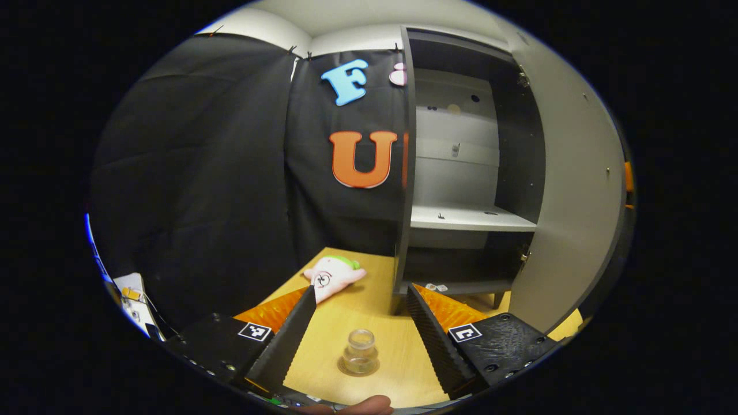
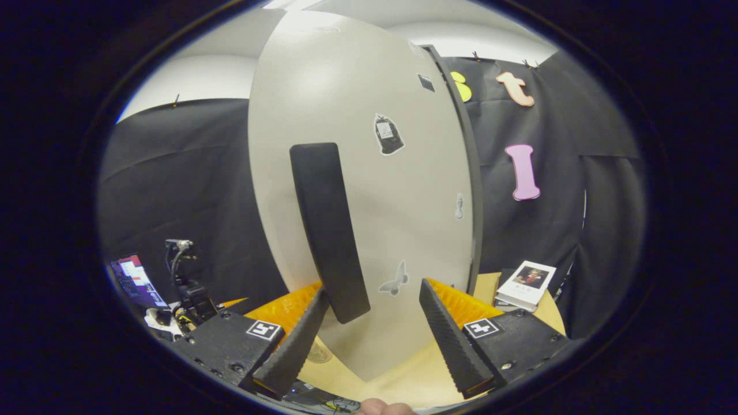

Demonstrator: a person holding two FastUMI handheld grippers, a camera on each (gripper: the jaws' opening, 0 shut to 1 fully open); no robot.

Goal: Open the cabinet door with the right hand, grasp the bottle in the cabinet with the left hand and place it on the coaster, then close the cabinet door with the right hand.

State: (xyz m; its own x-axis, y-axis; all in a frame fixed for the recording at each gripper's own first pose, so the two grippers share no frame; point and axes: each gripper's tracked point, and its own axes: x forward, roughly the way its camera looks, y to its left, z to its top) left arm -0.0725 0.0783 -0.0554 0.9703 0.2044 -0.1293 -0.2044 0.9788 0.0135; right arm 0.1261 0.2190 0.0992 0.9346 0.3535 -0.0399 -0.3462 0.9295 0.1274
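Left gripper view — bottle (image 1: 358, 353) label-free, cabinet door (image 1: 568, 190) open.

The light wooden desk (image 1: 398, 346) carries a small clear bottle (image 1: 359, 353) standing upright near its front edge, with a pink plush toy (image 1: 333, 276) lying farther back. The cabinet (image 1: 461, 219) stands on the desk too, and a book (image 2: 526, 284) lies flat beside it.

Black cloth wall (image 1: 202, 173) hangs behind a light wooden bench (image 1: 380, 311), under a pale white upper wall (image 1: 253, 26). A small lit screen (image 2: 135, 282) glows at the side.
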